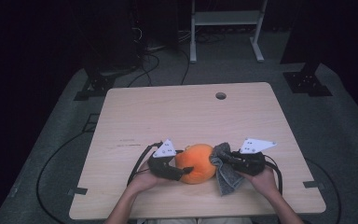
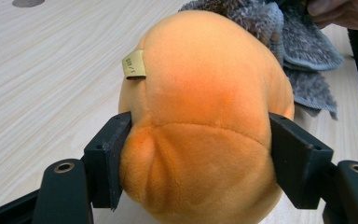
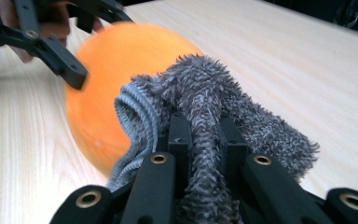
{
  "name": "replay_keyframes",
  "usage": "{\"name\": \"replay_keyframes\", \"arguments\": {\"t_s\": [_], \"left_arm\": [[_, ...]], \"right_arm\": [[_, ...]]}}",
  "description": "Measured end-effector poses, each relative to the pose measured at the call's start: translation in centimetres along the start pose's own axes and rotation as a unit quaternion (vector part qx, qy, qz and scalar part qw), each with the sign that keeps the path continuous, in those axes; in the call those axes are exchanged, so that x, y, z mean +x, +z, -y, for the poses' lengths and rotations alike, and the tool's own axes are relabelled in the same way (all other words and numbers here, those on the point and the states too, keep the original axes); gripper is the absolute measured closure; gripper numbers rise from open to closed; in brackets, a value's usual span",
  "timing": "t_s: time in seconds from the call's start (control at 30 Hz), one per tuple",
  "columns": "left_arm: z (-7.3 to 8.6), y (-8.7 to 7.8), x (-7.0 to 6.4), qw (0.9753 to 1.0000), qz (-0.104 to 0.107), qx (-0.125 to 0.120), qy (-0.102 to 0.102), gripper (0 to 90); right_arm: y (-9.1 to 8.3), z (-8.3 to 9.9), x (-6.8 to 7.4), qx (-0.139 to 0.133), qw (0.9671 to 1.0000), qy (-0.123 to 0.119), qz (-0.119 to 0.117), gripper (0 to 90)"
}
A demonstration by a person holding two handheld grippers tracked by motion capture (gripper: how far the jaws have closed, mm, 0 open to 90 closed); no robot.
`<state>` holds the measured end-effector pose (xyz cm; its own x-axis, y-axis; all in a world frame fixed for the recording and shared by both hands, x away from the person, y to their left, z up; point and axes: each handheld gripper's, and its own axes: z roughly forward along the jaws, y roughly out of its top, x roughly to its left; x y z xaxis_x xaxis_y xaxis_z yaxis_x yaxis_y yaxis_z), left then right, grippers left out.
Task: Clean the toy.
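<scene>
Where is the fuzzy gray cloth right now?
In the high view the gray cloth hangs near the table's front edge, pinched in the right gripper and pressed against the right side of the orange plush toy.

A light wooden table (image 1: 186,116) with a round hole (image 1: 221,95) near its far edge carries an orange plush toy (image 1: 196,162) close to the near edge. The left gripper (image 1: 182,171), held in a hand (image 1: 142,179), is clamped on the toy's left side. The right gripper (image 1: 220,160) pinches a grey fuzzy cloth (image 1: 226,172) that touches the toy's right side and drapes down to the tabletop.
</scene>
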<state>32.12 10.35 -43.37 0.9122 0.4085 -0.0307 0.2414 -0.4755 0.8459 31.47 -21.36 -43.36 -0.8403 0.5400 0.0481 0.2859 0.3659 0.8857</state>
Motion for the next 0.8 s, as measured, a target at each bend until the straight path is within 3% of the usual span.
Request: {"name": "replay_keyframes", "arguments": {"t_s": [0.23,0.33,0.4,0.43,0.5,0.63,0.8], "left_arm": [[0.1,-0.1,-0.3,1.0,0.0,0.004,0.002,29.0],[0.4,-0.3,-0.3,1.0,0.001,0.005,0.001,29.0],[0.5,-0.4,-0.4,1.0,0.002,0.005,0.002,28.9],[0.5,-0.4,-0.4,1.0,0.002,0.005,-0.001,28.7],[0.5,-0.5,-0.5,0.9999,0.012,0.003,-0.001,28.3],[0.7,-0.6,-0.7,0.9998,0.016,0.003,0.009,28.2],[0.7,-0.5,-0.9,0.9996,0.019,0.003,0.019,28.2]], "right_arm": [[0.0,-1.8,1.2,-0.063,0.997,-0.001,-0.044,78.7],[0.8,-1.7,1.3,-0.047,0.9979,-0.009,-0.043,78.8],[1.0,-1.2,0.7,-0.044,0.9979,0.007,-0.047,78.8],[1.0,-0.6,0.3,-0.037,0.9986,0.018,-0.035,78.7],[0.9,-0.2,0.1,-0.031,0.9985,0.028,-0.035,78.7],[0.3,1.3,-0.9,0.011,0.9989,0.045,-0.013,78.7],[-0.5,0.4,-0.4,-0.03,0.9984,0.041,-0.025,78.7]]}}
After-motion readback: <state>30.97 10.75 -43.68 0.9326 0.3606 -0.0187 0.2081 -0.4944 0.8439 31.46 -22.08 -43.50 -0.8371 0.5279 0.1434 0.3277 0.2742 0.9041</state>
